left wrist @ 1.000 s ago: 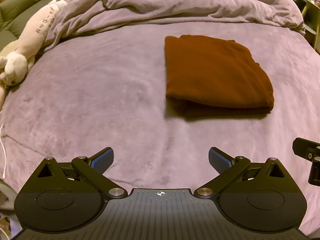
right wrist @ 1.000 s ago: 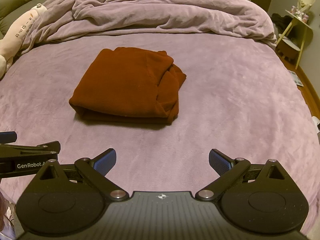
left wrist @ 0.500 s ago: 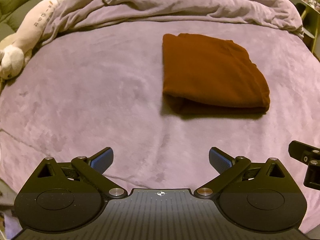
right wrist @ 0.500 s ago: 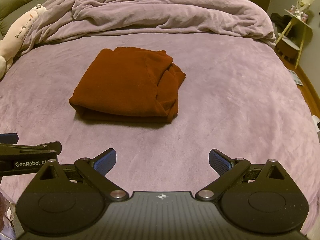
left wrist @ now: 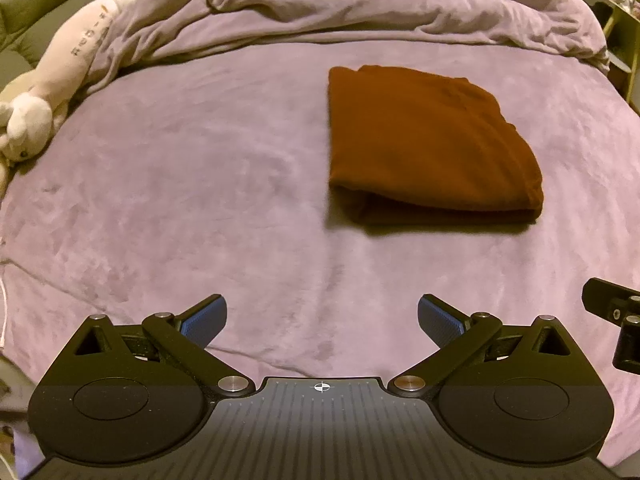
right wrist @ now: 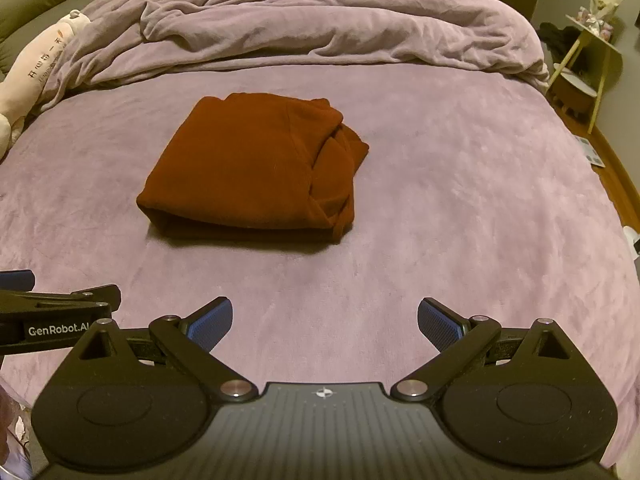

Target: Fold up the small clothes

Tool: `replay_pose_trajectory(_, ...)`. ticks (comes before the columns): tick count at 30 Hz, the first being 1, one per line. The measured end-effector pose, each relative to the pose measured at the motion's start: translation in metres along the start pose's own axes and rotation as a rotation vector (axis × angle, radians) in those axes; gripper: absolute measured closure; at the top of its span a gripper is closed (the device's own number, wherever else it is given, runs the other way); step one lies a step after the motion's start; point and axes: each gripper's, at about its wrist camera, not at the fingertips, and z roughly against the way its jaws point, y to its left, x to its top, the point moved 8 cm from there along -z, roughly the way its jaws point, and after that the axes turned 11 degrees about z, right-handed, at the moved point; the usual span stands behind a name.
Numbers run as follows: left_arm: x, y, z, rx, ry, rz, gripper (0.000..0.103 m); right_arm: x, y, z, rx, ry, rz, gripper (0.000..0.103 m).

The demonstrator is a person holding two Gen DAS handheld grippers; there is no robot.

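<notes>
- Here, your left gripper (left wrist: 322,316) has its jaws spread wide at the bottom of its view, holding nothing, with only bedspread between the blue pads (left wrist: 204,320).
- Your right gripper (right wrist: 325,318) is the same: jaws wide apart, empty, low in its frame.
- Both hang well short of the brown garment (right wrist: 252,172), which lies folded on the purple bedspread (right wrist: 460,200), middle of the right view and right of centre in the left view (left wrist: 428,148).
- It looks soft, thick and light; expect it to sag and slip apart if you lift one layer.
- The near edge is a rounded fold. The right side shows bunched loose layers (right wrist: 340,176).
- If it needs tidying, I'd pinch through all the layers at a corner.
- A rumpled duvet (right wrist: 320,28) fills the top; a plush toy (left wrist: 60,80) lies upper left.
</notes>
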Motion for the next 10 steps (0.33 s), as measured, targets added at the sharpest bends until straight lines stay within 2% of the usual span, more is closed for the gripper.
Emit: replay_pose_trajectory(10, -0.0015, -0.0052, 0.0027, -0.016, -0.004, -0.019, 0.000, -0.0005, 0.0000, 0.0011, -0.003, -0.002, -0.001, 0.004)
